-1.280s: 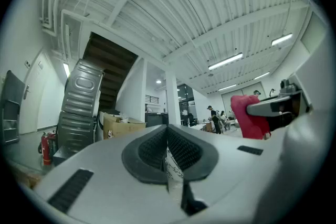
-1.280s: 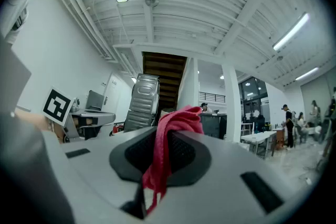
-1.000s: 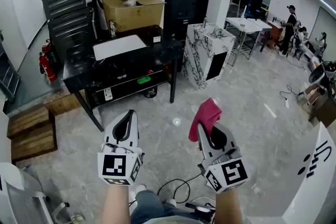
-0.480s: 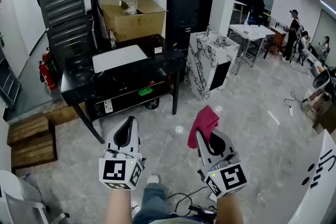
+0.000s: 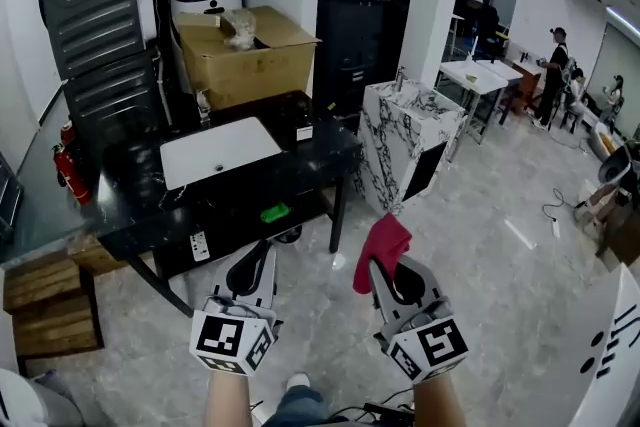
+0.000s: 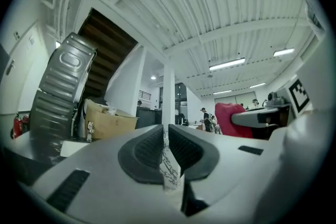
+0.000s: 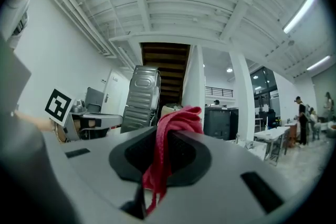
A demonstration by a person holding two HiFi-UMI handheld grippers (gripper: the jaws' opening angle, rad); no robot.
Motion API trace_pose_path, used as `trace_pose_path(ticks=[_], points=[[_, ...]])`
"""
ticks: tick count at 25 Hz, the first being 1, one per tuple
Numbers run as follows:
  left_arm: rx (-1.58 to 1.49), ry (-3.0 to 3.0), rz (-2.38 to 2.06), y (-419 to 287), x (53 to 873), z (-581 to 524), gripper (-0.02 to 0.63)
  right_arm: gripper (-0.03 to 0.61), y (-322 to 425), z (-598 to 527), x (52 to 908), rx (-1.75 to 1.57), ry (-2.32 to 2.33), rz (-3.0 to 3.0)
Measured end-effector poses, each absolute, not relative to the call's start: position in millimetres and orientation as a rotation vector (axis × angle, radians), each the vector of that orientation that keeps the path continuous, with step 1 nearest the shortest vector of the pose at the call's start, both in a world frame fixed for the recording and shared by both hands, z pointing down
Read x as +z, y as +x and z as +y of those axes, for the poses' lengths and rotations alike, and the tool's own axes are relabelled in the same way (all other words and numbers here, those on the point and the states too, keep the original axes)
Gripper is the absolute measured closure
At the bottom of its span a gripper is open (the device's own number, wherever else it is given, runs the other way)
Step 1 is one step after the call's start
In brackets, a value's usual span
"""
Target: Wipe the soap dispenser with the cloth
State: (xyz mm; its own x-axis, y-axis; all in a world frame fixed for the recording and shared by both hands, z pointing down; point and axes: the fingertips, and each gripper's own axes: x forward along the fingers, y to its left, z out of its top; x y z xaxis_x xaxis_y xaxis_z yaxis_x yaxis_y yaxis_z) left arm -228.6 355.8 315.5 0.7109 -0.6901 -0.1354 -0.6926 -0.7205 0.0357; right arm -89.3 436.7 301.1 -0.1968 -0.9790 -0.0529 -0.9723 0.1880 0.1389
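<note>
Grey stone floor of a large open workshop fills the head view, and the black worktop (image 5: 130,165) with its white basin (image 5: 218,150) and cardboard box (image 5: 250,55) now sits closer and larger than a second ago, so the person is walking up to it. A small bottle (image 5: 203,105) by the box, probably the soap dispenser, stands untouched, well ahead of both tools. The left gripper (image 5: 258,260) and right gripper (image 5: 385,267) are held out side by side, the red cloth (image 5: 388,237) sticking up from the right one as before. Left gripper view: the fingers (image 6: 147,147) are closed but for a hairline slit, with nothing between them, and the bottle shows far off to the left. Right gripper view: the fingers (image 7: 189,152) are clamped on the cloth, which hangs down in a bunched fold. Wiping has not begun; this reads as the approach.
</note>
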Motion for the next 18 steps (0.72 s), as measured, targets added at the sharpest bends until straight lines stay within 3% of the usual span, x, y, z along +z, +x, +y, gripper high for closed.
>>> trace_pose_path(ticks=[18], points=[[0.219,-2.917,1.233,-188,335,169,0.597,0.529,-34,260,318,-0.143,1.991,-2.385]])
